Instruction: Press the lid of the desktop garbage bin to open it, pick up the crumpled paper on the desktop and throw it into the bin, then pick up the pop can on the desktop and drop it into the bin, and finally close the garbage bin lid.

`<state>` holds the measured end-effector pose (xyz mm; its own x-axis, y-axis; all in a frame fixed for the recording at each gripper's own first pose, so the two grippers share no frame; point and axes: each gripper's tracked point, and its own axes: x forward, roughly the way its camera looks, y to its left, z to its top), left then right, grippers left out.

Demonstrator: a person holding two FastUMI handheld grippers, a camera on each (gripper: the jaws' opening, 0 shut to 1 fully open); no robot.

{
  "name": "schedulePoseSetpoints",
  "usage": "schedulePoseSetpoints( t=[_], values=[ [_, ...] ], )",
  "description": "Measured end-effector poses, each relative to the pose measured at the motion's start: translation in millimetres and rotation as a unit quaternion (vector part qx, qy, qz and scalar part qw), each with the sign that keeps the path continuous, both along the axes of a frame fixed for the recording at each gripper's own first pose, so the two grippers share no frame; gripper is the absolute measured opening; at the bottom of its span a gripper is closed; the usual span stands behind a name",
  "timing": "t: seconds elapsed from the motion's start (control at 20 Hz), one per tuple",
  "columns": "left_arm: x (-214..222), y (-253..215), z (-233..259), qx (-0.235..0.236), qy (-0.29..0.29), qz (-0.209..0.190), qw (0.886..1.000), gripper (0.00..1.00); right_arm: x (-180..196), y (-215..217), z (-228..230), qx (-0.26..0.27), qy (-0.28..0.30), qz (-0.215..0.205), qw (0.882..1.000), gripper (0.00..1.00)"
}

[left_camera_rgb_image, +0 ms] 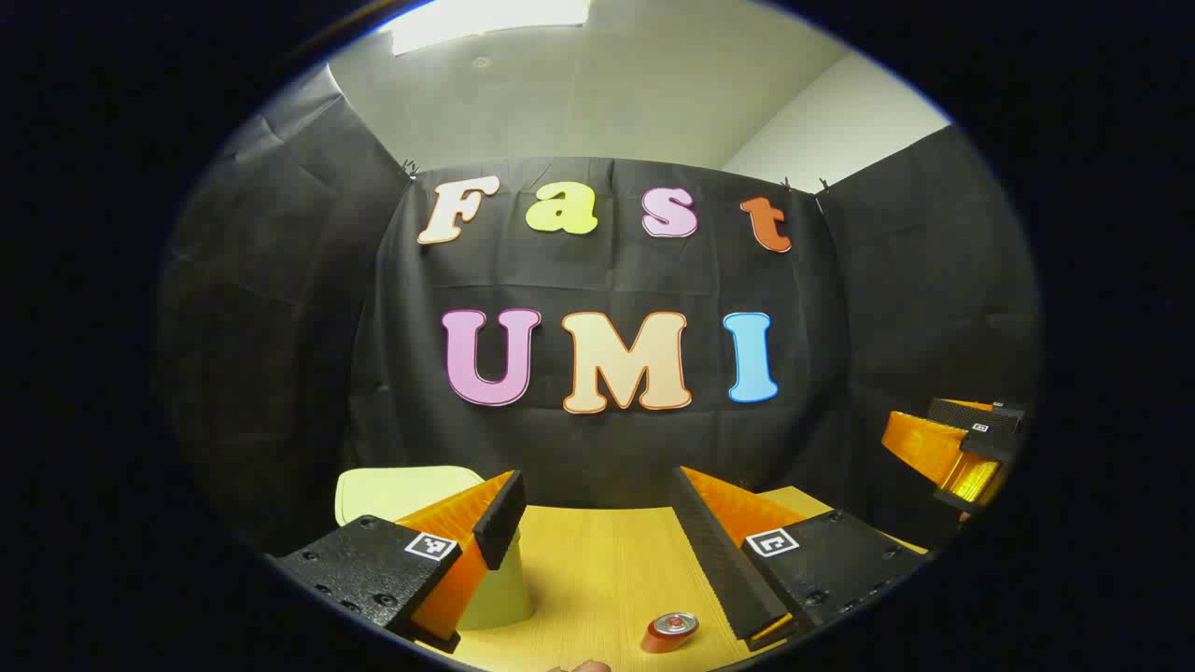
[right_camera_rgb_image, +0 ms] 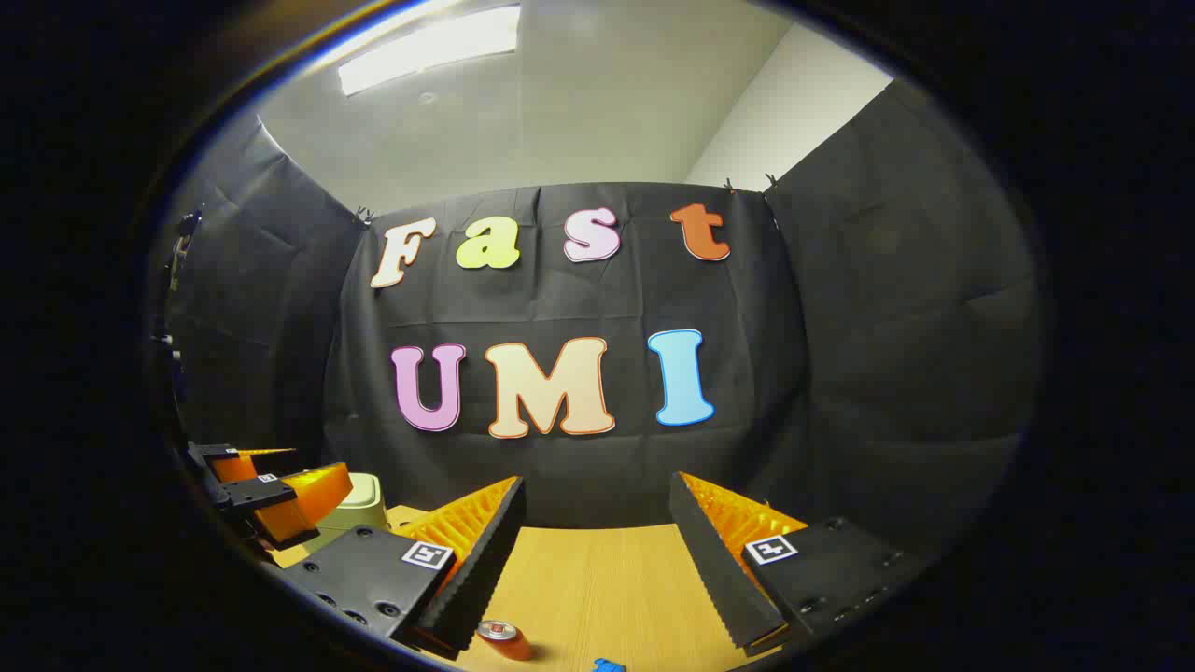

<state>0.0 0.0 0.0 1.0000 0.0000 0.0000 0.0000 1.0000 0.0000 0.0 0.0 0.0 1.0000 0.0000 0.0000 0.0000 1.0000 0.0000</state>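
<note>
Black cloth walls ring a wooden desktop where the left gripper and right gripper both hover with fingers spread wide, holding nothing. The pale garbage bin, lid down, stands behind the left gripper's left finger; the pop can stands upright near the desk's front edge.
</note>
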Motion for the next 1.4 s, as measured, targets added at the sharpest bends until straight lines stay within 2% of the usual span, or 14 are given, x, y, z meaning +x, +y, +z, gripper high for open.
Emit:
schedulePoseSetpoints(
  t=[0.05, 0.2, 0.5, 0.6, 1.1, 1.25, 1.35, 1.4],
  values=[
    [0.6, -0.4, 0.8, 0.002, -0.003, 0.001, 1.0, 0.99, 0.3, 1.3, -1.0, 0.0, 0.0, 0.004, 1.0, 0.97],
    [3.1, -1.1, 1.8, 0.004, -0.004, 0.007, 1.0, 0.96, 6.3, 4.2, -1.3, -0.003, 0.003, 0.012, 1.0, 0.97],
    [10.1, 11.8, 3.0, 0.006, -0.006, 0.03, 1.0, 0.99, 17.6, 11.9, 0.1, -0.004, 0.002, 0.019, 1.0, 0.97],
    [13.2, 14.0, 1.0, 0.004, -0.005, 0.035, 0.999, 0.96, 23.1, 15.3, -2.1, -0.009, 0.005, 0.023, 1.0, 0.97],
    [17.9, 18.3, 3.4, 0.012, -0.011, 0.05, 0.999, 0.98, 30.2, 22.1, -10.5, -0.019, 0.014, 0.037, 0.999, 0.97],
    [17.8, 18.7, 2.5, 0.015, -0.013, 0.051, 0.998, 0.84, 29.0, 23.4, -10.8, -0.021, 0.012, 0.04, 0.999, 0.97],
    [17.8, 23.0, 2.9, 0.02, -0.014, 0.059, 0.998, 0.67, 29.8, 23.4, -12.2, -0.024, 0.012, 0.042, 0.999, 0.99],
    [18.4, 27.6, 4.8, 0.023, -0.017, 0.066, 0.997, 0.52, 30.7, 24.3, -12.8, -0.026, 0.014, 0.043, 0.999, 0.97]
  ],
)
